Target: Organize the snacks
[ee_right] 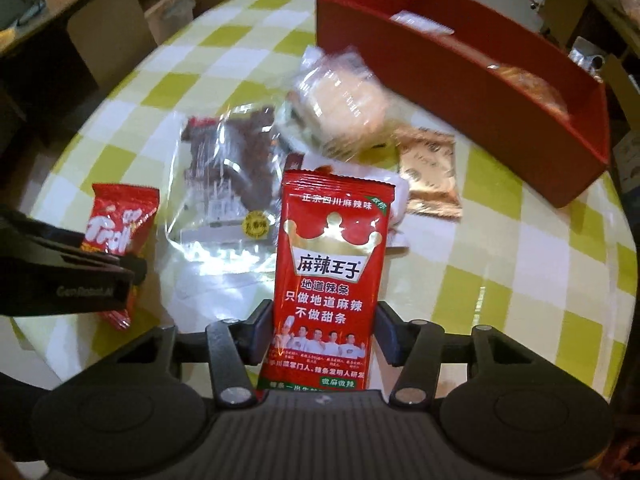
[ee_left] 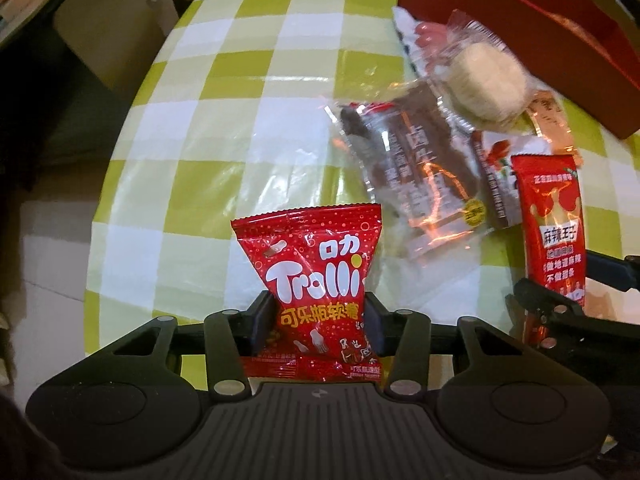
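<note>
Red foil in both grips: left gripper point(ee_left: 320, 326) is clamped narrow on the Trolli gummy pouch point(ee_left: 316, 280), pads pinching its lower half at bottom centre of the left wrist view; right gripper point(ee_right: 324, 332) is pinched on the tall spicy-strip sachet point(ee_right: 330, 272), pads on its lower third, bottom centre of the right view. Both packs look clear of the checked tablecloth point(ee_left: 192, 128), standing up between the fingers. Outward from the jaws: loose pile mid-frame, with a clear-wrapped dark jerky pack point(ee_right: 228, 168), a round pale rice cracker in clear film point(ee_right: 344, 108) and a copper foil packet point(ee_right: 430, 172). Red tray point(ee_right: 460, 68) sits upper right of the right view, a few snacks already in it. Step in hand, as I read it: carry both packs to the tray. Do it well: lift over the pile rather than dragging through it, clear the near wall before lowering, and stagger the two hands so they don't collide at the tray. Sachet is long and floppy above the pads, so expect it to droop; keep it upright. Pouch is puffy and slick, so don't ease the squeeze until it's inside.
</note>
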Available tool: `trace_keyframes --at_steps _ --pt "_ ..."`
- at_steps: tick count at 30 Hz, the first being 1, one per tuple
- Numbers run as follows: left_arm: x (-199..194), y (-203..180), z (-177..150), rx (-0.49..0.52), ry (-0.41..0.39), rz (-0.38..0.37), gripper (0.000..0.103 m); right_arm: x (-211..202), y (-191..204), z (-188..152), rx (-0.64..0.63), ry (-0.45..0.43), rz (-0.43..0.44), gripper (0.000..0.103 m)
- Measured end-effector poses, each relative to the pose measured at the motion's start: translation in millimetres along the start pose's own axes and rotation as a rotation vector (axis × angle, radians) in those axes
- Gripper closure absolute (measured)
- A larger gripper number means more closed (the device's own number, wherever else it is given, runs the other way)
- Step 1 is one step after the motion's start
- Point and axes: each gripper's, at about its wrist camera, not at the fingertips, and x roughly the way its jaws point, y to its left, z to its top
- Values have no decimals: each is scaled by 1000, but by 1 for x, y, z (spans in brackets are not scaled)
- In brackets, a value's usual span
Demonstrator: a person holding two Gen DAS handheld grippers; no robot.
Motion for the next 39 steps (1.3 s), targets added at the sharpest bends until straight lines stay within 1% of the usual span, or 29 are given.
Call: trace_keyframes --at_steps 4,9,16,22,28,39 --pt "-9 -7 1 24 -30 5 49 -9 -8 1 19 -25 -2 44" --pt "-20 -19 1 47 -54 4 49 -13 -14 4 26 -34 -11 44" --pt "-27 -28 10 75 -113 32 48 -20 -23 6 38 -62 -27 44" --pt "-33 -39 17 97 -145 41 48 -28 -35 11 59 -92 -34 44" --pt "-40 -47 28 105 -197 73 48 -34 -51 18 86 -122 -40 44" --pt "-45 -69 51 131 -241 81 48 -44 -73 32 120 -168 -52 44"
